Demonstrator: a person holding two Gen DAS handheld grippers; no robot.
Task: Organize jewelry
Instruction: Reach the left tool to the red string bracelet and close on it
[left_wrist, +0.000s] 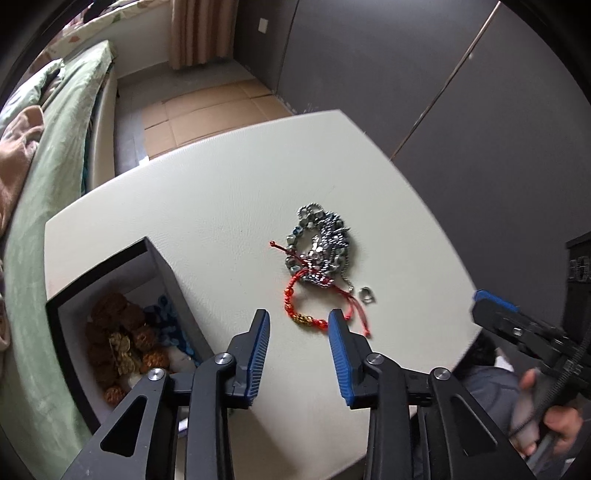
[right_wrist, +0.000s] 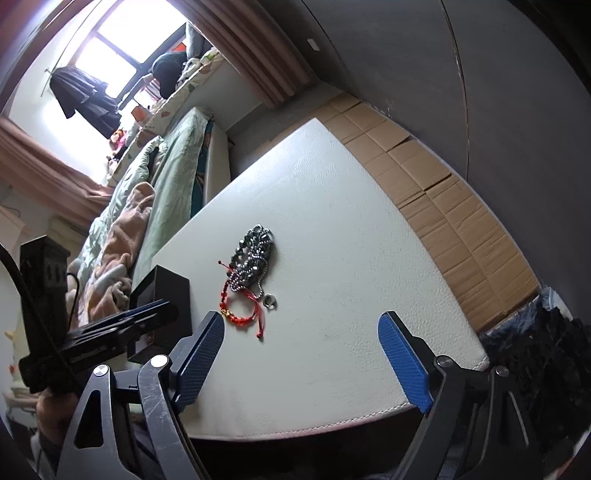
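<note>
On the white table lies a red cord bracelet with gold beads, partly under a heap of silver bead chains. A small silver ring rests just right of them. An open black box at the left holds brown, gold and blue beaded pieces. My left gripper hovers over the red bracelet's near end, jaws apart, and the pads are not pressing it. My right gripper stands wide open over bare table, with nothing between its fingers. In the right wrist view the bracelet, chains and ring lie ahead and to the left.
A bed with a green cover runs along the table's far left side. Flattened cardboard covers the floor beyond. A dark wardrobe wall stands to the right. A hand holds the right gripper at the table's right edge.
</note>
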